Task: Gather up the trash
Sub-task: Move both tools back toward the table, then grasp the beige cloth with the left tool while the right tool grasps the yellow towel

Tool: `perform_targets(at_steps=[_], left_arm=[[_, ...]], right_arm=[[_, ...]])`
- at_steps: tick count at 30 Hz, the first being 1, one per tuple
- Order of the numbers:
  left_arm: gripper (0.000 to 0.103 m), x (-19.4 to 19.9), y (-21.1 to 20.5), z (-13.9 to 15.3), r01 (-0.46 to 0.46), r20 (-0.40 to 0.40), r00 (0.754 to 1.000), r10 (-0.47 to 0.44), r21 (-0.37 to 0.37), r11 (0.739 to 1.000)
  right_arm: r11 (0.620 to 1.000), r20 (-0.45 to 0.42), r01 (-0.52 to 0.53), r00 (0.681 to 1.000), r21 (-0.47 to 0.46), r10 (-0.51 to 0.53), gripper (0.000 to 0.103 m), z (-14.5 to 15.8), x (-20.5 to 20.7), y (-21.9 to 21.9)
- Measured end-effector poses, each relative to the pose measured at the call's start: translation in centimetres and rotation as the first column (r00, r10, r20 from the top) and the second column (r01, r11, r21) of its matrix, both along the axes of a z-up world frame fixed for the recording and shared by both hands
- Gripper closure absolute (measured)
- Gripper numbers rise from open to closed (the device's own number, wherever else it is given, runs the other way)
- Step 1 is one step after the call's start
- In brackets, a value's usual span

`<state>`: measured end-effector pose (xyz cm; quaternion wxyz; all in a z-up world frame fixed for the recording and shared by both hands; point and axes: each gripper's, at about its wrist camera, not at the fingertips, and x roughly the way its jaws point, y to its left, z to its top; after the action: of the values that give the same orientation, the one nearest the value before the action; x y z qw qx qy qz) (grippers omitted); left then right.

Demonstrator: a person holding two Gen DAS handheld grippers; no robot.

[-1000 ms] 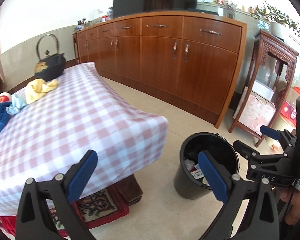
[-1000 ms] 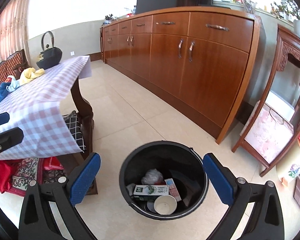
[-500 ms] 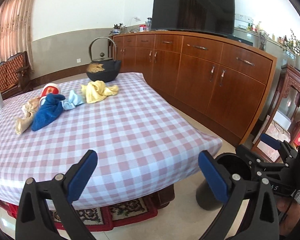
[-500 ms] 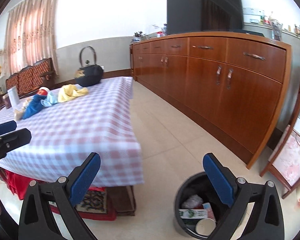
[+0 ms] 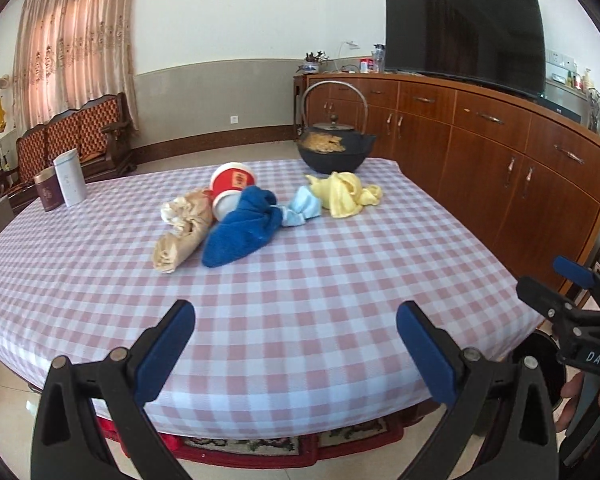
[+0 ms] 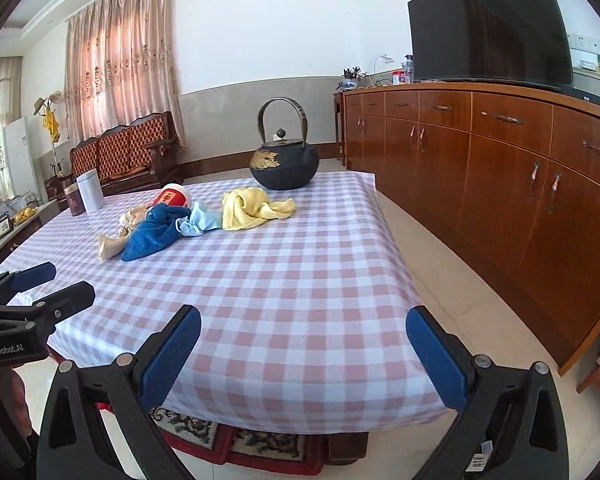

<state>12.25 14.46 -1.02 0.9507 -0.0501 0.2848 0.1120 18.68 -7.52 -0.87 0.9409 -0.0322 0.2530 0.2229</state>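
On the pink-checked table (image 5: 300, 288) lies a cluster of items: a crumpled tan wrapper (image 5: 182, 232), a red-and-white paper cup (image 5: 232, 188) on its side, a dark blue cloth (image 5: 244, 230), a light blue wad (image 5: 304, 210) and a yellow cloth (image 5: 342, 194). My left gripper (image 5: 296, 344) is open and empty over the table's near edge, well short of them. My right gripper (image 6: 304, 350) is also open and empty, near the table's right corner. The same cup (image 6: 174, 198) and blue cloth (image 6: 156, 234) show in the right wrist view. Only a sliver of the black trash bin (image 5: 540, 360) is visible.
A black iron kettle (image 5: 336, 148) stands at the table's far end. A white tin (image 5: 70, 178) and a dark tin (image 5: 48, 192) stand at the far left. A wooden sideboard (image 6: 500, 168) with a TV runs along the right, with tiled floor (image 6: 440, 272) between.
Both views have swung up from the bin on the floor to the table top. The bin with its trash has dropped out of the right wrist view. Both grippers stayed open.
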Motion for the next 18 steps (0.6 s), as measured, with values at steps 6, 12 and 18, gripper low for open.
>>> perform_targets(at_steps=[6, 12, 18], left_arm=[[0.002, 0.0, 5.3, -0.3, -0.076, -0.011, 0.997, 0.076, -0.017, 0.997], [0.003, 1.2, 8.3, -1.1, -0.097, -0.022, 0.995, 0.096, -0.044, 0.994], [0.006, 3.4, 10.9, -0.7, -0.093, -0.032, 0.995, 0.092, -0.034, 0.995]], right_arm=[[0.999, -0.029, -0.035, 0.999, -0.039, 0.034, 0.000, 0.1, 1.2, 4.1], [0.995, -0.034, -0.081, 0.996, -0.057, 0.079, 0.000, 0.5, 2.2, 7.0], [0.989, -0.040, -0.114, 0.993, -0.096, 0.111, 0.000, 0.7, 3.7, 9.8]])
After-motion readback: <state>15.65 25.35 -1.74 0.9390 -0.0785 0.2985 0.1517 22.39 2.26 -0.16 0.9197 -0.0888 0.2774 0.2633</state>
